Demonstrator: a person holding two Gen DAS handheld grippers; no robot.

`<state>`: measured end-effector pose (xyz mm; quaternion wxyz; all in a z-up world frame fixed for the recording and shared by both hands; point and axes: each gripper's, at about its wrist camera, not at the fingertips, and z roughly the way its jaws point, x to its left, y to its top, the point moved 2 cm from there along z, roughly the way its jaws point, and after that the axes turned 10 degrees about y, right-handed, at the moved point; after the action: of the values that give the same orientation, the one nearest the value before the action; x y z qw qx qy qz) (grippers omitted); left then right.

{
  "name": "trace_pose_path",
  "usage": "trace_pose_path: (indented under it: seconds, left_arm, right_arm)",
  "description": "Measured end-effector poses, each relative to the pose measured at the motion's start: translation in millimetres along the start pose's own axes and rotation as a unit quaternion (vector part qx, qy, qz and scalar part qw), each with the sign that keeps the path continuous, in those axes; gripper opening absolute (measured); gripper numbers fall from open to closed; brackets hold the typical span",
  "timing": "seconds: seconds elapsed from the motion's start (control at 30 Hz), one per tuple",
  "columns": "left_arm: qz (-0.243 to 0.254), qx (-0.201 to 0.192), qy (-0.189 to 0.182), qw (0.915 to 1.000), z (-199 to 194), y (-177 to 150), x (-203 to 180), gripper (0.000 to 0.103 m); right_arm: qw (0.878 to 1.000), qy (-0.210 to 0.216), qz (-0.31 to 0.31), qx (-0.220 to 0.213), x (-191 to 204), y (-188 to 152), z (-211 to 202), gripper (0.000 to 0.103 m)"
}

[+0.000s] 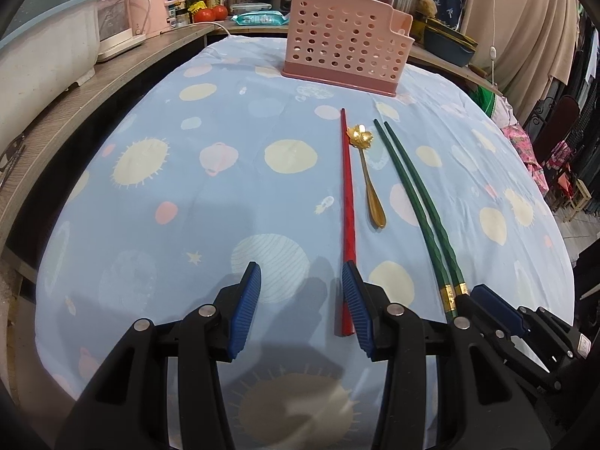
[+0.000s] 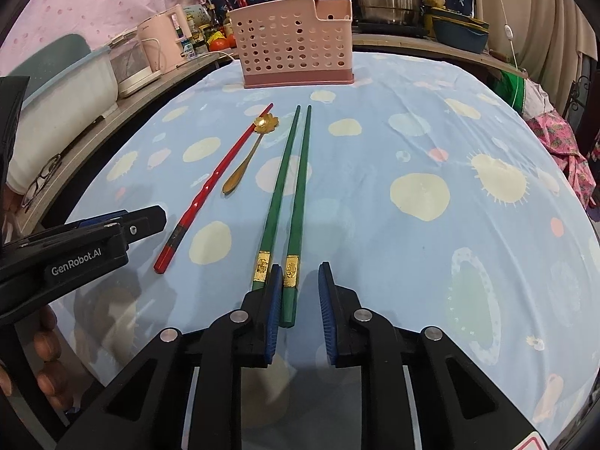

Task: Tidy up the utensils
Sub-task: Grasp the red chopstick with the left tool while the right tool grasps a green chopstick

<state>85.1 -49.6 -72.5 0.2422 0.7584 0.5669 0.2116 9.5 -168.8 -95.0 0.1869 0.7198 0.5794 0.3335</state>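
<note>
The two dark green chopsticks (image 2: 290, 202) with gold bands lie side by side near the middle of the blue spotted tablecloth (image 2: 431, 142). One thick end sits between the right gripper's (image 2: 300, 281) jaws, touching the left pad; the other lies just outside it. These jaws are narrow but not pinching. The red chopstick's (image 1: 347, 217) thick end rests against one pad of the left gripper (image 1: 302, 281), whose jaws are wide. A gold spoon (image 1: 369, 172) lies between the red and green sticks, and a pink holed plastic basket (image 1: 345, 37) stands at the far edge.
</note>
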Motion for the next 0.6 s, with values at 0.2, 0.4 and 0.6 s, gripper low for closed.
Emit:
trace_pose_path:
  seconds: [0.2, 0.4, 0.6]
  left_arm:
    - [0.011, 0.000, -0.010, 0.9999, -2.6, -4.1, -8.4, 0.043]
    - [0.020, 0.007, -0.015, 0.9997, 1.3, -8.0, -13.2, 0.043]
    - [0.021, 0.011, -0.011, 0.9997, 3.7, -11.1, -12.5, 0.030]
  right_arm:
    - [1.000, 0.003, 0.004, -0.001, -1.6, 0.0, -0.2, 0.018]
    - [1.000, 0.004, 0.005, -0.002, -1.8, -0.2, -0.5, 0.018]
    - [1.000, 0.004, 0.006, -0.002, -2.5, -0.4, -0.7, 0.017]
